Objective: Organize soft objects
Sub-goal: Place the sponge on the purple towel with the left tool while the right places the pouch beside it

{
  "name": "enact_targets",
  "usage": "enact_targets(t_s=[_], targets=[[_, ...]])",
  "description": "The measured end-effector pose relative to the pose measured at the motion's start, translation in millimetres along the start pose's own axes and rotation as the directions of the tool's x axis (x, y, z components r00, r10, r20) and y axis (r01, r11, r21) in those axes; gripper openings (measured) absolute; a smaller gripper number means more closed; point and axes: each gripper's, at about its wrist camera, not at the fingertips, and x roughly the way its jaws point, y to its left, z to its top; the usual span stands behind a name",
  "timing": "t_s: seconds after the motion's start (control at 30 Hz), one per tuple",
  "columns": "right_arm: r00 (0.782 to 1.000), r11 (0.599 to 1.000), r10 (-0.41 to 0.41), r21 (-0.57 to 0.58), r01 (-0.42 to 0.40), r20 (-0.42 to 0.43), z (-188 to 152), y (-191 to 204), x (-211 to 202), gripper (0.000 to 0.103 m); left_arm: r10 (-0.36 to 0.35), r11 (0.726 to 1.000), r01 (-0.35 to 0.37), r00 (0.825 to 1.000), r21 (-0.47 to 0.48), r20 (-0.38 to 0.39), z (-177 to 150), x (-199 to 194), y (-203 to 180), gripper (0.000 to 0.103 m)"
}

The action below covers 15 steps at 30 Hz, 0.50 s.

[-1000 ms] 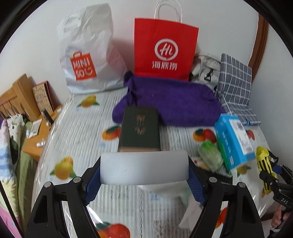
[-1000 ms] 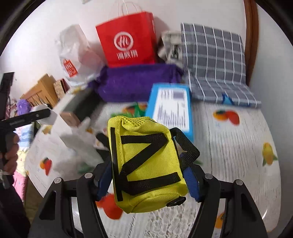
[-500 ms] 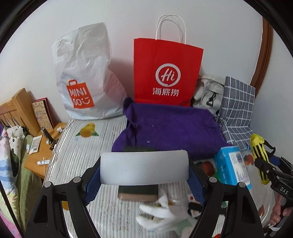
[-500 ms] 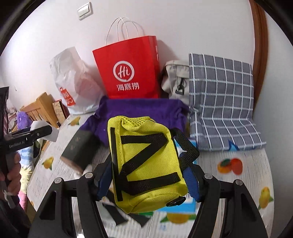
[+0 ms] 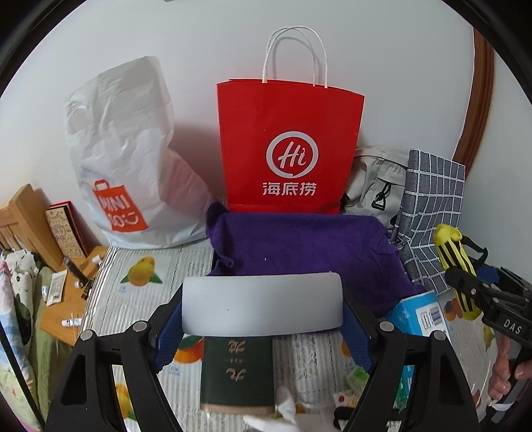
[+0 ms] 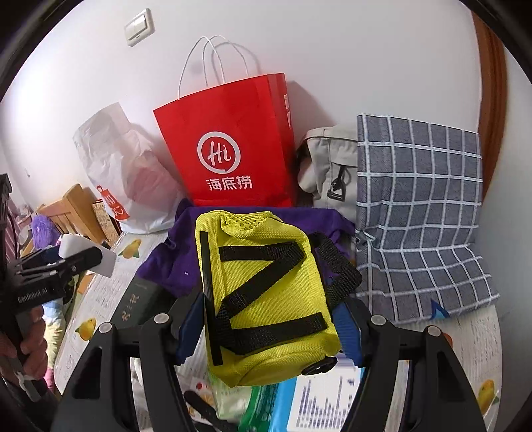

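Two shopping bags stand against the far wall: a white plastic bag [image 5: 123, 172] on the left and a red paper bag [image 5: 286, 149] at the middle. Right of them sit one grey backpack [image 5: 375, 179] and one grey checked cushion [image 6: 419, 212]. One purple cloth [image 5: 306, 246] lies just in front of the red bag, and one dark green book [image 5: 236, 375] lies nearer on the fruit-print bedcover [image 5: 139, 299].

The left gripper [image 5: 262, 305] has its blue pads clamped on one pale white block [image 5: 262, 305], held crosswise above the book. The right gripper [image 6: 269, 319] grasps one yellow pouch [image 6: 266, 292] by its sides; the pouch hangs above the bedcover, in front of the purple cloth. It is a soft, rounded bag of woven yellow fabric, with black straps forming a Z across its face, a mesh band at its far end and a black loop on its right.

Only the left view shows the wooden side table [image 5: 66, 299] with small tubes on it at far left, and a blue carton [image 5: 419, 314] at right. Only the right view shows a wall switch [image 6: 139, 28] high on the wall, a purple fluffy thing [image 6: 41, 229] at far left, and the cushion's full face.
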Motion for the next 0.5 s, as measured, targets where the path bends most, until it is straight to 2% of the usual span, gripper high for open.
enact_targets(t_s=[0.2, 0.4, 0.5], targets=[[1.000, 1.000, -0.010, -0.017, 0.010, 0.003, 21.7, -1.7, 19.2, 0.068, 0.006, 1.000, -0.006, 1.000, -0.002, -0.016, 13.4, 21.5, -0.9, 0.081], [1.000, 0.999, -0.021, -0.047, 0.021, -0.008, 41.2, -6.2, 46.0, 0.068, -0.053, 0.998, 0.050, 0.997, -0.050, -0.058, 34.3, 44.8, 17.2, 0.081], [1.000, 0.998, -0.027, -0.061, 0.027, -0.003, 53.3, -9.0, 57.5, 0.068, -0.046, 0.997, 0.042, 0.997, -0.066, -0.061, 44.6, 56.5, 23.5, 0.081]])
